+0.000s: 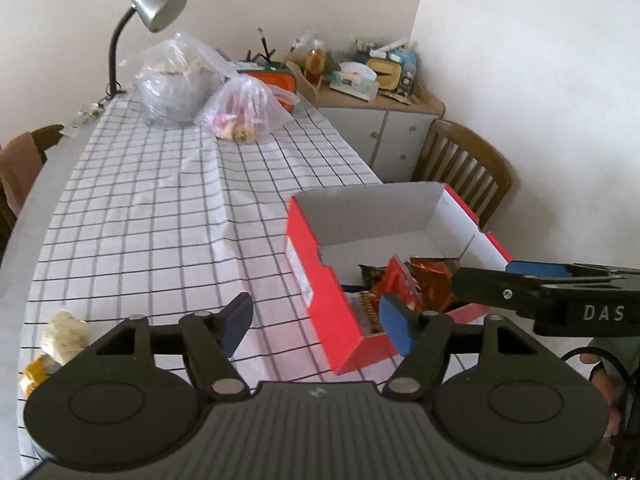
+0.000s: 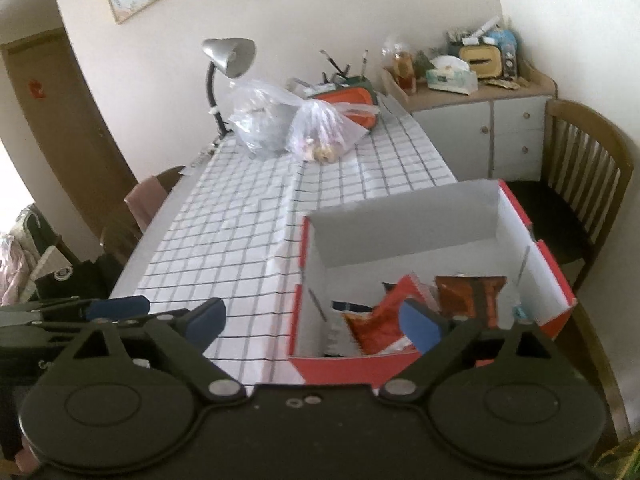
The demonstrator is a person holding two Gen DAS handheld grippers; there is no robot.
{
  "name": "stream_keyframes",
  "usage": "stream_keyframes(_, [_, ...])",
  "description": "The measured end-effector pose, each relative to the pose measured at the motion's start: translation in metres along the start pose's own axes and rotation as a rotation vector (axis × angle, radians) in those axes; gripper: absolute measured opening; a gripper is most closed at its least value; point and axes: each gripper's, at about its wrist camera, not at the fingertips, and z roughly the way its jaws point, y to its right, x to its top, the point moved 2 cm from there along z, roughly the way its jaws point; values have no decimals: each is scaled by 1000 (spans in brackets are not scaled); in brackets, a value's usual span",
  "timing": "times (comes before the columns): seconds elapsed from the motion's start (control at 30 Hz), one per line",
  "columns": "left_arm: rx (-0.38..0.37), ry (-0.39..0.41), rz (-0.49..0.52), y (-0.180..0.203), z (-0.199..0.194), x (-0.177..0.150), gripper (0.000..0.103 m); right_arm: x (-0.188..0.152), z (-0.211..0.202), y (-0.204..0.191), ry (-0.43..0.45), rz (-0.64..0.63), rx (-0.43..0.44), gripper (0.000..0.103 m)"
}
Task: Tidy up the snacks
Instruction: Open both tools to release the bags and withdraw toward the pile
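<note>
A: What covers the table?

B: A black-gridded white tablecloth (image 1: 160, 208); desk lamp (image 1: 156, 8) and plastic bags (image 1: 244, 108) at the far end.

A: The snacks?

B: Snack packets (image 2: 384, 316) lie inside the red box (image 2: 556, 280). Left gripper (image 1: 316, 324) and right gripper (image 2: 316, 316) both spread, pinching nothing.

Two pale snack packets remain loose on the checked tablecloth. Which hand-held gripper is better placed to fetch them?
Probably the left hand-held gripper: it is open and empty, and the pale snack packets lie just left of it. The right hand-held gripper sits at the red cardboard box, and its view misses them.
</note>
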Motion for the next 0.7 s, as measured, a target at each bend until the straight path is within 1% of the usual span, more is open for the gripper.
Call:
stream_keyframes(0.1, [8,13,-11,-15,-11,-4,74,-4,-1,-18,22,-30,10,100])
stream_keyframes(0.2, [24,28,-23,-32,-21,-9,74,-9,1,-36,40,-69,20,102])
stream_keyframes(0.33, [47,35,-44,-58,-32,-18,79,-19,5,-61,52,-112,37,103])
stream_keyframes(0.43, [75,30,-77,-82,-39,-27,79,-29,13,-79,42,-142,40,103])
stream_keyframes(0.6, [150,15,-133,-129,-50,-43,79,-47,31,-102,-3,-156,35,103])
stream_keyframes(0.7, [220,-10,-167,-156,-51,-53,79,-57,44,-115,-25,-164,28,103])
